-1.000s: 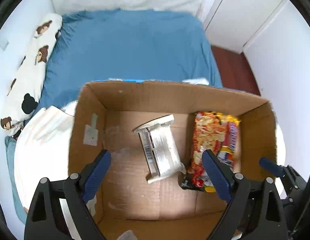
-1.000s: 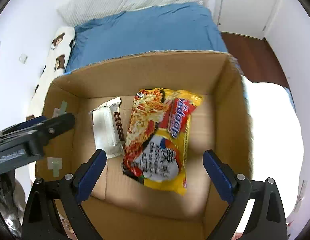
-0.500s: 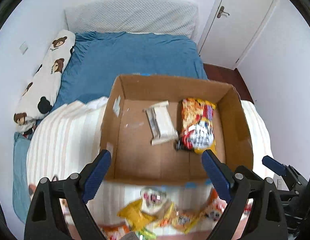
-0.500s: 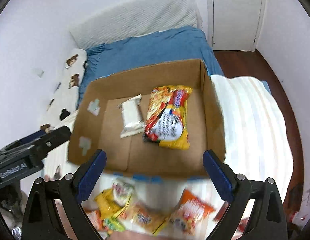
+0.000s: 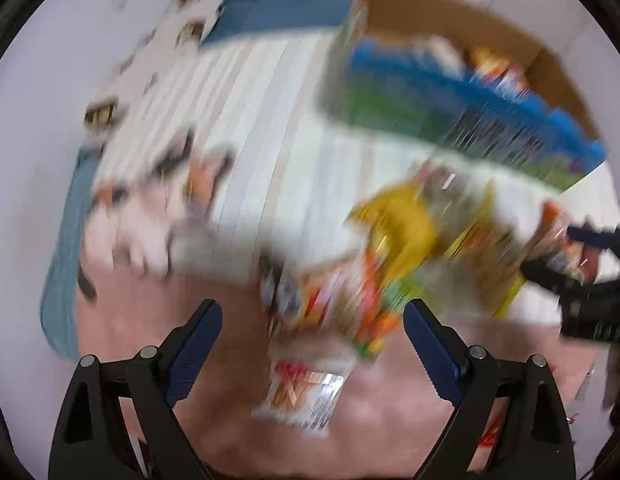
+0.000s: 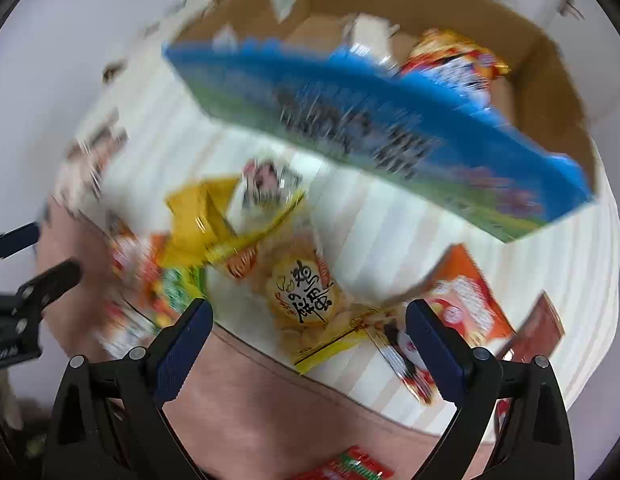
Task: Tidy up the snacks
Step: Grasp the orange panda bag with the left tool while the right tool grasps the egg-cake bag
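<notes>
I'm hovering both grippers over the snack pile w/ jaws wide, nothing held: left gripper, right gripper. Loose snacks are lying on the striped blanket just in front of the box, prob so they're quick to grab. Noodle pack is already sitting inside. Left view is blurring badly.

Cardboard box: open top, blue-green printed front wall, sits on the striped bedspread. Inside: noodle packet, red-yellow, lying flat, and a white packet just beside it. In front of the box, loose snack packets in a cluster: yellow bag, cracker bag with black script, orange packet, brown packet. Heavy motion blur; labels unreadable.
</notes>
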### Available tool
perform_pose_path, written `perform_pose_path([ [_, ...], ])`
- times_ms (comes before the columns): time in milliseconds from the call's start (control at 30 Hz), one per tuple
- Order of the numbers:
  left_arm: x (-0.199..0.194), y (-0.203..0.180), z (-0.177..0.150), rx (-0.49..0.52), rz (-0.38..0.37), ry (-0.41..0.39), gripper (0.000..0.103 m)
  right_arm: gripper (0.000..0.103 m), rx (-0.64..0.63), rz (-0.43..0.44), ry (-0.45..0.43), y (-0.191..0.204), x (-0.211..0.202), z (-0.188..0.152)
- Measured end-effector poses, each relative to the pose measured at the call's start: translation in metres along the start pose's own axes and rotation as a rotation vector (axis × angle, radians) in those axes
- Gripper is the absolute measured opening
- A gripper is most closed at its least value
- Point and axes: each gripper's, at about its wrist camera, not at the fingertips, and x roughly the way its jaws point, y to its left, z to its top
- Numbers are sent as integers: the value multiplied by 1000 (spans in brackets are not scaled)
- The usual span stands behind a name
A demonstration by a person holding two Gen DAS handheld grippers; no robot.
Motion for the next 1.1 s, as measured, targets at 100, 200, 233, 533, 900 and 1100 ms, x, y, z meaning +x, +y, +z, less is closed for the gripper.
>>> perform_pose_path([
  [100, 29, 13, -20, -32, -3, 65, 93, 99, -90, -18, 67, 16, 32, 2],
  [200, 40, 17, -30, -1, 31, 86, 93, 99, -179, -69, 111, 28, 57, 3],
  [233, 42, 18, -32, 7, 46, 84, 93, 99, -186, -80, 116, 29, 61, 3],
  [533, 60, -29, -12, 356, 81, 55, 93, 72, -83, -52, 198, 10, 74, 6],
  [900, 112, -42, 30, 413, 141, 138, 93, 72, 154, 95, 246, -9, 83, -20],
  [1100, 119, 1, 63, 90, -8, 162, 93, 77, 323, 148, 193, -31, 79, -34],
])
